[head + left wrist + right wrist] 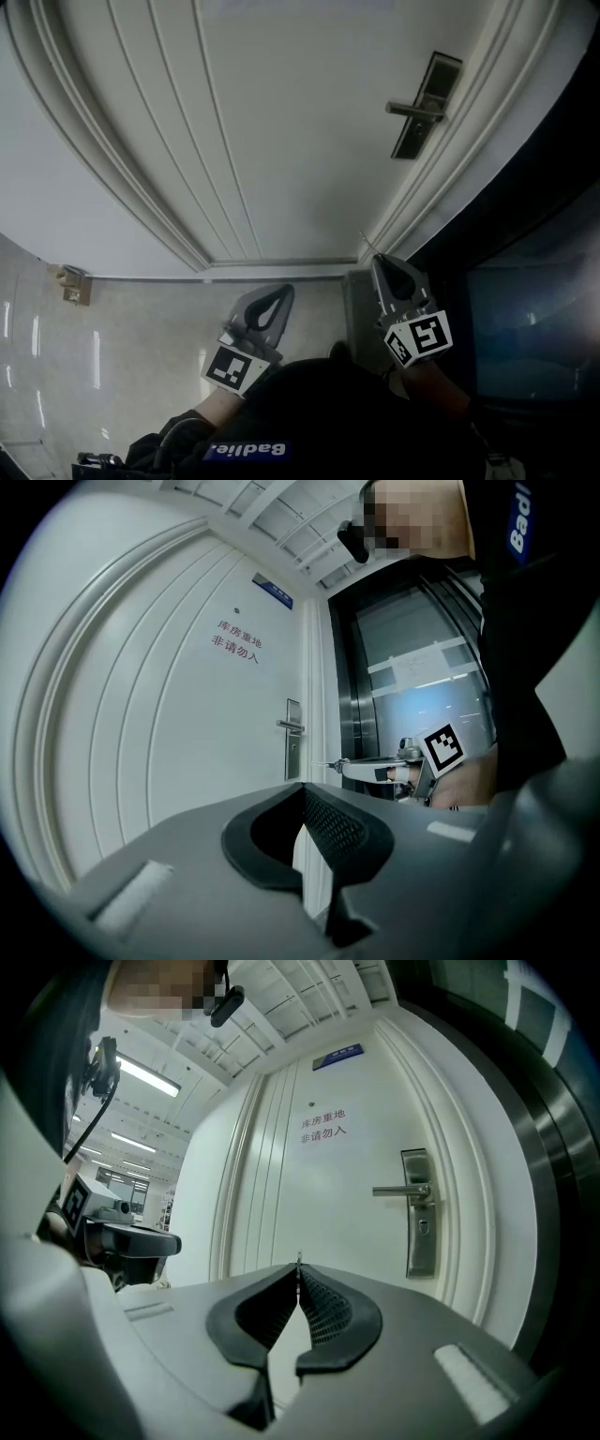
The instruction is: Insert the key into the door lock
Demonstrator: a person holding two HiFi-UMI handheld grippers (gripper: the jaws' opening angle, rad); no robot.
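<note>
Jaws of the right gripper (299, 1274) pinch a thin key (299, 1258); only its tip shows, well short and left of the door lock (419, 1213). The left gripper (303, 789), also well short of the lock, has its jaws pressed together with nothing between them.

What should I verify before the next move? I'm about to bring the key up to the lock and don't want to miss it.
1. Key gripped: ok. The right gripper is shut on it, and its tip pokes out past the fingertips.
2. Lock plate in sight: ok. It is below the lever handle, with nothing in front of it.
3. Key lined up with the keyhole: not ok. The plate sits to the right of the key's line, and the key is well short of the door.
4. Left gripper out of the way: ok. It is shut, empty and off to the left.
5. Key blade turned to match the keyhole: cannot tell. Both are too small to see.
</note>
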